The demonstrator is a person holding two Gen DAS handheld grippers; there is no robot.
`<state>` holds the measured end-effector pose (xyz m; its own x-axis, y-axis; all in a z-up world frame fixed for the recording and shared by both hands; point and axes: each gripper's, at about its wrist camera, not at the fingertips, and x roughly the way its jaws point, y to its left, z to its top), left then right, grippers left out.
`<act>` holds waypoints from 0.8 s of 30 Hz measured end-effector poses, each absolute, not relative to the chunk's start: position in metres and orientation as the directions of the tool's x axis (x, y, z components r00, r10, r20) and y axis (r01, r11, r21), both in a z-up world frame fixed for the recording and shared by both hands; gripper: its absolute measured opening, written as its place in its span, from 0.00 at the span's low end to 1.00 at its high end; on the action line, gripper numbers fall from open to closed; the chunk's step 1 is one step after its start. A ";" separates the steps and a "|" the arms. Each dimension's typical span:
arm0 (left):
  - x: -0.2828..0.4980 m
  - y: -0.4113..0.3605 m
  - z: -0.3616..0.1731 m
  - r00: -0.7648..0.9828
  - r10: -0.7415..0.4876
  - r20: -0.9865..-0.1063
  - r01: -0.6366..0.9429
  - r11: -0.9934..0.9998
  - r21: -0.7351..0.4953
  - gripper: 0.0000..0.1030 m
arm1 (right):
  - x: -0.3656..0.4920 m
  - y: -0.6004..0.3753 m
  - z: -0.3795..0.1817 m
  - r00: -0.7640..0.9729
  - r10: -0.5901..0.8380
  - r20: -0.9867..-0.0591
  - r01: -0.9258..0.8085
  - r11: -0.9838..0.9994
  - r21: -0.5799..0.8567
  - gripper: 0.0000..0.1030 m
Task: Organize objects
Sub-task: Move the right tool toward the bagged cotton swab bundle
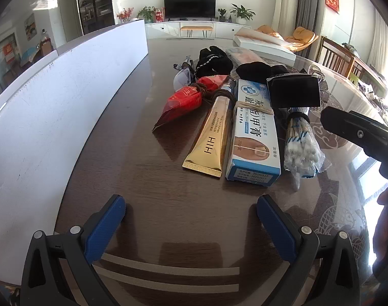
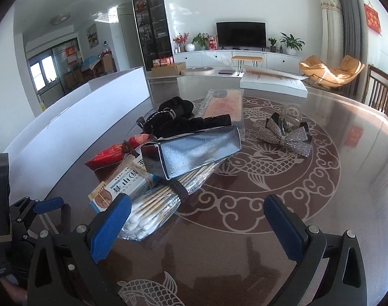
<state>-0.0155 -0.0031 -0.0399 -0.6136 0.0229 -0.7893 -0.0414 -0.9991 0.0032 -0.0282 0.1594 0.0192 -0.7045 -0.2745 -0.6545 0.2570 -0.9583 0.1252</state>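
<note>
A row of objects lies on the dark table [image 1: 148,178]: a red packet [image 1: 186,99], a gold tube [image 1: 211,132], a blue-white ointment box [image 1: 255,132], a bag of cotton swabs [image 1: 300,145] and a black box [image 1: 293,91] resting on top. My left gripper [image 1: 191,227] is open and empty, just short of the tube and box. My right gripper [image 2: 196,227] is open and empty; its left finger [image 2: 109,227] is beside the cotton swabs [image 2: 153,209]. The shiny black box [image 2: 194,150] lies over the swabs and ointment box [image 2: 117,186].
A white board [image 1: 53,107] stands along the table's left side. Black fabric items [image 2: 178,119], a clear-wrapped flat pack [image 2: 224,104], a rhinestone bow clip [image 2: 285,135] and a white box [image 2: 272,81] lie farther back. The right gripper's body [image 1: 359,132] shows at the right.
</note>
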 end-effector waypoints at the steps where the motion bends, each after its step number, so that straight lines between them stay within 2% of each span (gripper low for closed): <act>1: -0.015 -0.003 -0.040 -0.614 0.024 -0.789 -0.043 -0.999 0.003 1.00 | -0.037 0.151 0.018 -0.687 -0.282 -0.670 0.261 -0.956 0.135 1.00; 6: -0.016 -0.009 -0.040 -0.615 0.025 -0.788 -0.045 -0.999 0.003 1.00 | -0.070 0.128 -0.006 -0.580 -0.117 -0.806 0.207 -0.978 -0.007 0.99; 8: -0.017 -0.013 -0.039 -0.612 0.016 -0.790 -0.029 -1.000 0.002 1.00 | -0.069 0.143 -0.011 -0.584 -0.023 -0.811 0.143 -0.987 -0.075 0.99; 11: -0.020 -0.017 -0.039 -0.609 0.005 -0.793 -0.010 -1.000 0.001 1.00 | -0.057 0.185 -0.010 -0.579 0.047 -0.814 0.032 -0.996 -0.080 1.00; 16: -0.021 -0.016 -0.039 -0.608 0.002 -0.794 -0.007 -1.000 0.003 1.00 | -0.036 0.213 -0.013 -0.558 0.035 -0.829 0.045 -0.996 -0.073 1.00; 24: -0.022 -0.016 -0.040 -0.614 0.003 -0.790 -0.008 -1.000 0.003 1.00 | -0.052 0.212 -0.017 -0.562 -0.078 -0.823 0.145 -0.989 -0.006 1.00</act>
